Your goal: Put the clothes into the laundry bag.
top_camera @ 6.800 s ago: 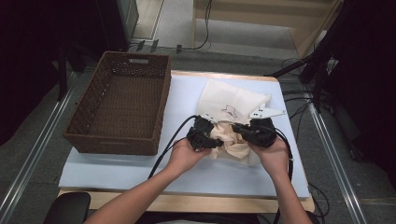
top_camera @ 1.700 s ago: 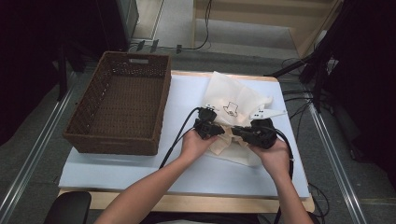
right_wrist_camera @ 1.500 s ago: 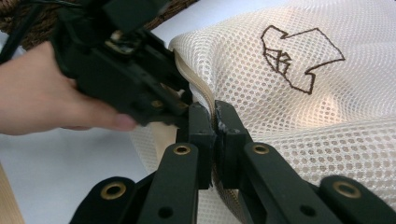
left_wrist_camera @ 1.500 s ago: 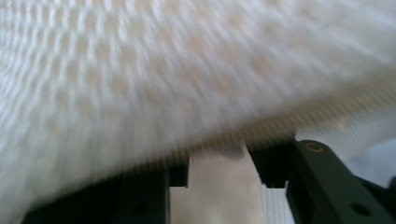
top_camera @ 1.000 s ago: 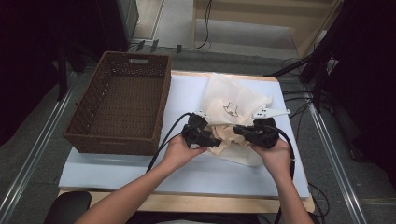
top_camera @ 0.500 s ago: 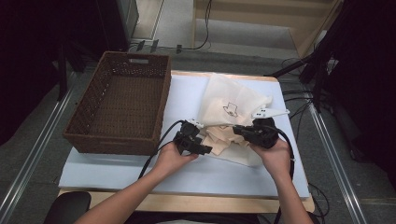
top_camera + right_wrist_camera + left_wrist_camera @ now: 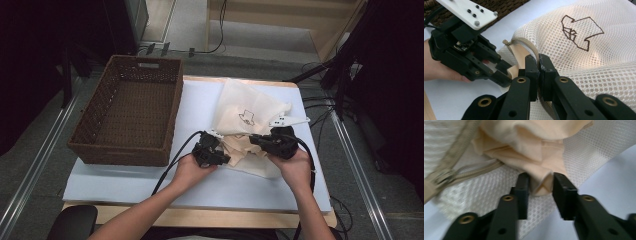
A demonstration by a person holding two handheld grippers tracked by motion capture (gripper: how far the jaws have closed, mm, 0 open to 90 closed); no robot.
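Since the frame half a sec ago the left gripper (image 7: 218,152) has come back in toward the bag mouth; the right gripper (image 7: 262,141) has stayed put on the zip edge.

Largest first: pale blue counter (image 7: 125,180), then the dark brown woven wicker basket (image 7: 132,117), well off to the far side of the left fingers (image 7: 523,192), w/ nothing inside. Next the white mesh zip laundry bag w/ a small brown stitched logo (image 7: 247,107), lying past both sets of fingers, its mouth right at them. Peach-beige folded cloth garment (image 7: 536,157) sticks out of that mouth.

Left fingers: part-open, a narrow gap, w/ a fold of the garment sitting between them, not yet clamped as far as I can tell. Right fingers (image 7: 543,75): closed tight on the beige zipper edge (image 7: 524,43) of the bag, holding the mouth up.

Step in hand looks like pulling the garment out. To do it well: close the left fingers on cloth only, not mesh underneath, since the mesh lies directly below the fold. Keep the right hold firm and pull the opposite way so the mouth stays wide.

Room: open counter on the near side of the left fingers, toward the person; the counter's near edge is close, so pull sideways toward the basket rather than straight back.
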